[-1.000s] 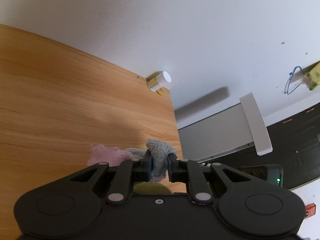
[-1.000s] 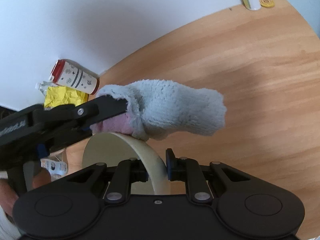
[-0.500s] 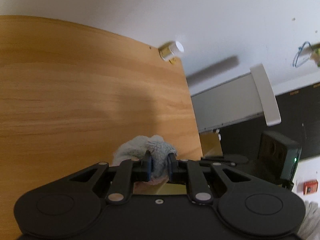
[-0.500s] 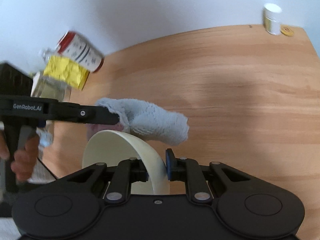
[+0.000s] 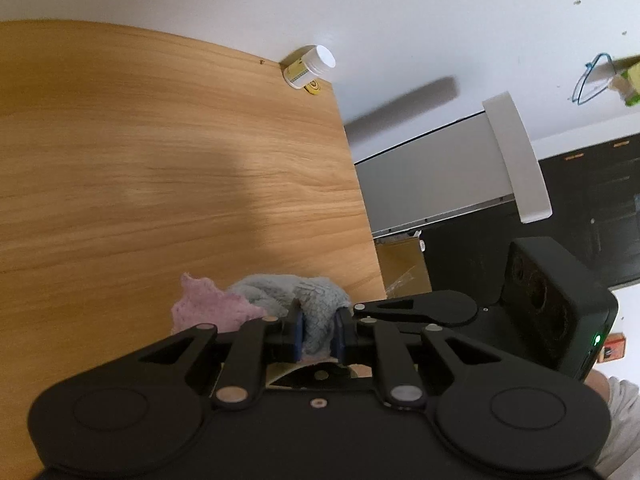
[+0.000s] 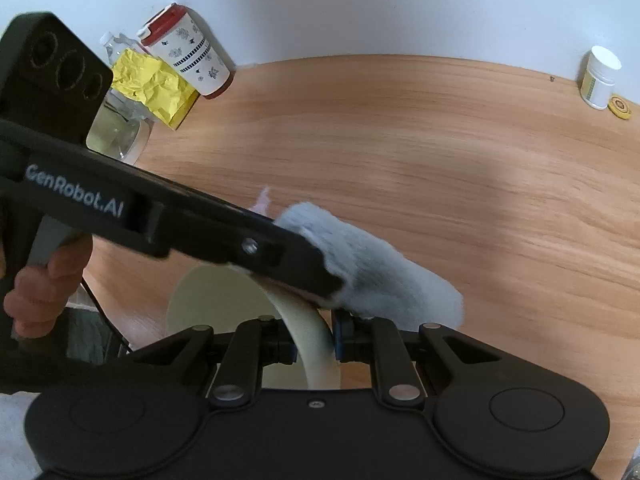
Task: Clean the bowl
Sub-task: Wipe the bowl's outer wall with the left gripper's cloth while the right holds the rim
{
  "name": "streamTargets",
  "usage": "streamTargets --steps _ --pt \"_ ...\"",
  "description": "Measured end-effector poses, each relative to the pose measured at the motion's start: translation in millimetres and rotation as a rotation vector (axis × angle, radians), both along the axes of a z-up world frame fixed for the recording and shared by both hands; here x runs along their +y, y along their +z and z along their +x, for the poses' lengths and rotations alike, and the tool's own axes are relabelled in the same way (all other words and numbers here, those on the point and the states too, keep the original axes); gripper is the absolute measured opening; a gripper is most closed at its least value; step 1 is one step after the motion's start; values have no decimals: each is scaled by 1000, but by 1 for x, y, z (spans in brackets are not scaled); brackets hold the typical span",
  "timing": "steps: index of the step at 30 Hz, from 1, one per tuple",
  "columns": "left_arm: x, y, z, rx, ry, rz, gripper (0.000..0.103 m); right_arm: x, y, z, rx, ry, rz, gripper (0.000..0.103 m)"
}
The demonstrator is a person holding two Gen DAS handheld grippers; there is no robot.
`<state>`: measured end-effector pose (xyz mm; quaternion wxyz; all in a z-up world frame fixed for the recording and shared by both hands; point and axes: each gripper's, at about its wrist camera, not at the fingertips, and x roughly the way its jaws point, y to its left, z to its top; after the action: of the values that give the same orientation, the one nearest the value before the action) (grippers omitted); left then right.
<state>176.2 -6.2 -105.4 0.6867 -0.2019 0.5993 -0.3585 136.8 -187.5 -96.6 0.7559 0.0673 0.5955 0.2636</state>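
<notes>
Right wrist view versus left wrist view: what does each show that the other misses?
Only the right wrist view shows the cream bowl gripped at its rim by the right gripper, plus the red-lidded cup and crumpled yellow paper. Only the left wrist view shows the floor, a white shelf and cardboard box off the table's edge. Both show the left gripper shut on the grey-pink cloth, the wooden table and the white jar.

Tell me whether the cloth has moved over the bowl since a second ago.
Yes. In the right wrist view the cloth has dropped from above the bowl rim onto it, with the left gripper now reaching further across, towards the right gripper.
</notes>
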Motion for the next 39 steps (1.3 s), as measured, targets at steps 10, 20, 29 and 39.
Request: streamTargets --steps 10,20,29,39 --pt "42 -8 0 44 58 60 14 -7 4 -5 -9 -7 -9 18" --pt "40 0 2 40 37 -8 13 -8 7 0 -30 12 -31 18" --pt "7 13 2 18 -45 -53 13 -1 7 -2 -34 55 -48 18" --pt "30 22 -2 0 -94 33 13 -2 12 -5 -51 66 -63 18"
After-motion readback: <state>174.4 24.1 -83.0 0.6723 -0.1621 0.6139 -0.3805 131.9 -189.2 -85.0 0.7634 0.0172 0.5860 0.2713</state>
